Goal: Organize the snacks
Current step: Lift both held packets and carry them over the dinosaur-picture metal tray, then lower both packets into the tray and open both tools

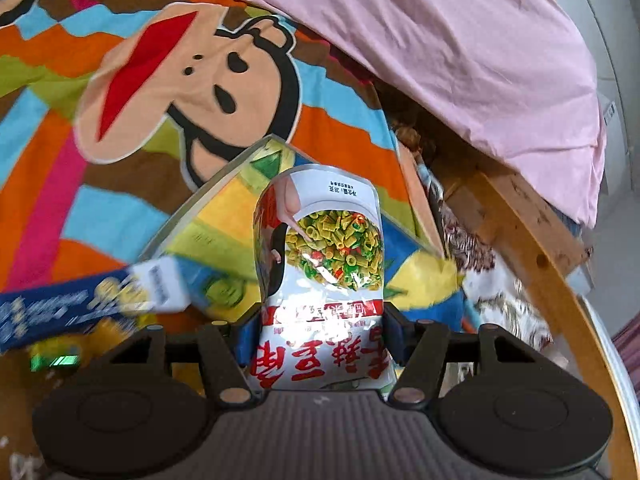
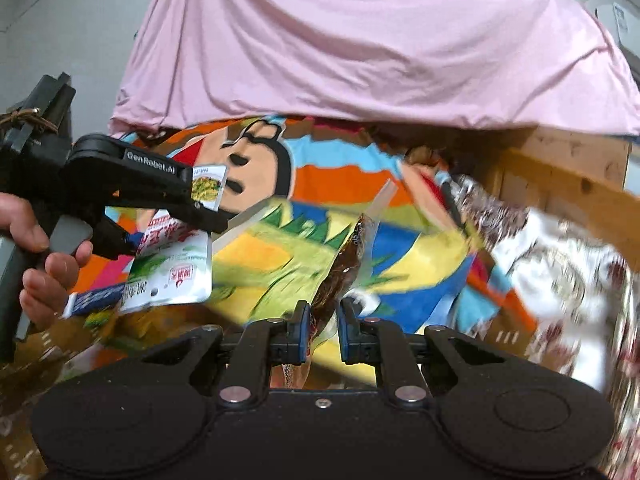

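Snack packet (image 1: 320, 264) lengthwise between left gripper (image 1: 320, 332) jaws, top pointing away.

A bed covered by a bright multicoloured cartoon-print sheet (image 1: 132, 92) carries the things. On it lie a clear plastic box (image 1: 224, 216) with a yellow, green and blue lining, a blurred dark blue snack packet (image 1: 68, 304) beside the box, and a crumpled pink cloth (image 2: 360, 48) at the far side.

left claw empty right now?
No. In the left wrist view the left claw is clamped on a white snack packet printed with green and yellow pieces, its pads pressing both sides.
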`<state>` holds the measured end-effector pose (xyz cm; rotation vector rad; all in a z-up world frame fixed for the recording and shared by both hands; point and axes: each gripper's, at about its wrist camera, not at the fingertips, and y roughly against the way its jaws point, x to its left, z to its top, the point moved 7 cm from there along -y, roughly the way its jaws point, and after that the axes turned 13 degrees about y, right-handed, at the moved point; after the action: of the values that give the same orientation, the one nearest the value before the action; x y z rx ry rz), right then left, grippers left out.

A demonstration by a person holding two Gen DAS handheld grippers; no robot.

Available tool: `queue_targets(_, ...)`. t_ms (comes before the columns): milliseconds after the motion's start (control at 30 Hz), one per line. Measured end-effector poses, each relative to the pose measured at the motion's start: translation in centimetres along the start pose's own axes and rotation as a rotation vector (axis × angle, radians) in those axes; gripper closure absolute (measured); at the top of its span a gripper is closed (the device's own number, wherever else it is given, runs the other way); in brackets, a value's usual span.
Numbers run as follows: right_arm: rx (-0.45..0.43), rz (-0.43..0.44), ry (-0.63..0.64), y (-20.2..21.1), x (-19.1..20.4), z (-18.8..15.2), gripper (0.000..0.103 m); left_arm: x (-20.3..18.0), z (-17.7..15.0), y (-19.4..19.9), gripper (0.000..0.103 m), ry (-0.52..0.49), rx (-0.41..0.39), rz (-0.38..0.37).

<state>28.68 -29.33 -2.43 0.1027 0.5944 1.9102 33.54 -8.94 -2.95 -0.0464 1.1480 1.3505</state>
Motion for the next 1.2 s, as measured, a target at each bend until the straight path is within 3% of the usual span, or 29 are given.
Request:
queue_targets(167,0.009,-0.042,0.057,-3.8,-2.6,1.3,0.088,-2.0,1.4,-4.3,0.038,-0.062,0.014,0.006)
queue_targets(300,0.059,-0.058,0.037,-6.6,-3.8,0.2,0.088,-2.6,1.3,-7.4,0.038,-0.123,0.018,0.079)
queue_targets(567,0.096,0.054,-0.035,-9.5,-3.3,-1.2,0.087,-2.7,0.8,-11.6,0.037,-0.162,0.031,0.134)
queue_targets(733,0.141,0.061,-0.042,-10.5,-3.7,-2.0,0.082,-2.5,-0.2,-12.9,0.033,-0.203,0.039,0.16)
queue_targets(833,0.173,0.022,-0.009,-10.6,-4.4,-2.2,0.072,-2.6,-0.8,-13.3,0.028,-0.228,0.035,0.173)
queue_targets(967,0.237,-0.009,-0.003,-10.4,-5.6,-2.5,0.035,-2.9,-1.0,-12.9,0.015,-0.241,0.023,0.193)
queue_targets(1033,0.237,0.0,-0.043,-9.9,-6.2,-2.4,0.024,-3.1,-0.9,-12.5,0.007,-0.221,0.018,0.176)
queue_targets(1100,0.232,-0.01,-0.063,-9.4,-6.8,-2.2,0.019,-3.2,-0.8,-11.8,0.001,-0.209,-0.004,0.163)
queue_targets(1200,0.203,-0.033,-0.076,-8.3,-7.1,-1.8,0.016,-3.2,-0.6,-11.3,0.001,-0.2,-0.006,0.168)
